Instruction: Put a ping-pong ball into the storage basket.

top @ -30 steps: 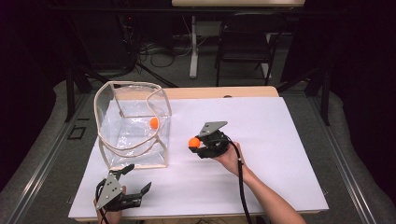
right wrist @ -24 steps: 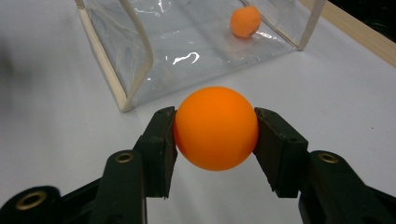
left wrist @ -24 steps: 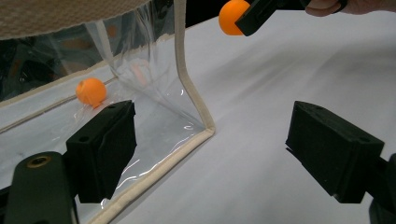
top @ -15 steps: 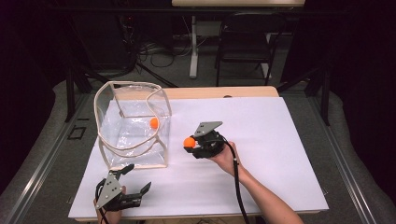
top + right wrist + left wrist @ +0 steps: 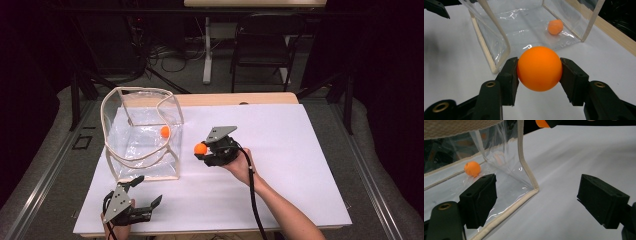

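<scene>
Now keep right claw clenched on orange ball, lift ahead over clear bag rim, release inside; left claw released

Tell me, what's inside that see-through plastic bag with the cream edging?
One small orange ball lies on the floor of the clear plastic bag with cream trim. Its walls are transparent, so nothing else hides inside. A second orange ball is outside, clamped by the right gripper.
</scene>
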### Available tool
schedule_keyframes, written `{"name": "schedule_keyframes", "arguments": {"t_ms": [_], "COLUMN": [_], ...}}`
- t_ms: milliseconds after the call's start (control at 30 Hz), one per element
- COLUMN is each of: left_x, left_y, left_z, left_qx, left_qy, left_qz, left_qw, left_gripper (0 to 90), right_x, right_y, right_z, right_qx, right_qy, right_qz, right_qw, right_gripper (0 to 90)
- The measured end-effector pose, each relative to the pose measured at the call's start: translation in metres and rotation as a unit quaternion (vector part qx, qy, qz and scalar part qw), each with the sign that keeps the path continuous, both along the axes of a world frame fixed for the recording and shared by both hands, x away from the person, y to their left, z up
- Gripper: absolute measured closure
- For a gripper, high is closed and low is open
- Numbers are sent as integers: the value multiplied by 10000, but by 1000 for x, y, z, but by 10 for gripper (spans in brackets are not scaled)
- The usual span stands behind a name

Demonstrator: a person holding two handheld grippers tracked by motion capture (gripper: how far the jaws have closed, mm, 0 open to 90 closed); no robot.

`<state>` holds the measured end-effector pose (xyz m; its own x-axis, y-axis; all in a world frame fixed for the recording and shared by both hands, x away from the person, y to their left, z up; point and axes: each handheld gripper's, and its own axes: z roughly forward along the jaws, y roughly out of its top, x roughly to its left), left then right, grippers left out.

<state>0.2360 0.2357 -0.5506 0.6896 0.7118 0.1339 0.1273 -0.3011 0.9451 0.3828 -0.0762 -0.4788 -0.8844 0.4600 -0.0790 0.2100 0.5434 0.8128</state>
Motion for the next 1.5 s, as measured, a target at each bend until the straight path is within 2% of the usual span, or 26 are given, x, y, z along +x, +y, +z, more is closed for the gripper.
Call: {"name": "schedule_keyframes", "arguments": {"t_ms": [300, 500, 1500], "left_x": [1, 1, 1], "left_y": [0, -1, 0], "left_z": [-1, -1, 0], "left_qx": [0, 2, -35], "left_qy": [24, 2, -31], "left_qz": [-22, -33, -23], "left_qw": [10000, 10000, 10000], "left_gripper": [156, 157, 156], "right_x": [-1, -1, 6], "right_y": [5, 9, 20], "right_z": [9, 14, 50], "right_qx": [60, 125, 364], "right_qy": [-103, 7, -19], "right_qz": [62, 155, 286], "right_qw": [9999, 9998, 9989], "right_gripper": [510, 510, 510]}}
